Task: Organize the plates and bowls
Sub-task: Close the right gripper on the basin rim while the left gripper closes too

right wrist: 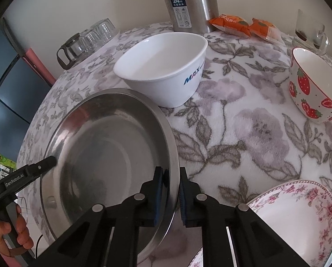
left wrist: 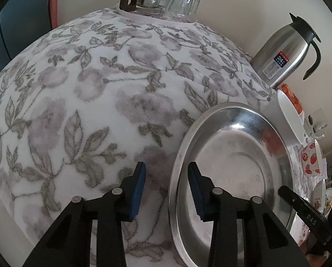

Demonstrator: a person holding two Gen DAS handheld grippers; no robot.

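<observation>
At the left, the left gripper (left wrist: 167, 185) is seen with its jaws wide, straddling the near left rim of the steel plate (left wrist: 232, 155) without pinching it; a firmer hold would be gained if these jaws were closed squarely on the rim before any lift. To the right, the right gripper (right wrist: 171, 194) is set narrow across the plate's opposite rim, at about 4 o'clock on the plate, and appears to clamp it. The plate is best kept level and moved slowly, since polished metal is judged slippery. It is round, shallow and reflective, resting on the floral-clothed bench (right wrist: 243, 122). A white bowl (right wrist: 163, 69) touches it at 12 o'clock; a strawberry bowl (right wrist: 310, 84) and a rose-edged plate (right wrist: 299, 218) lie further right.
</observation>
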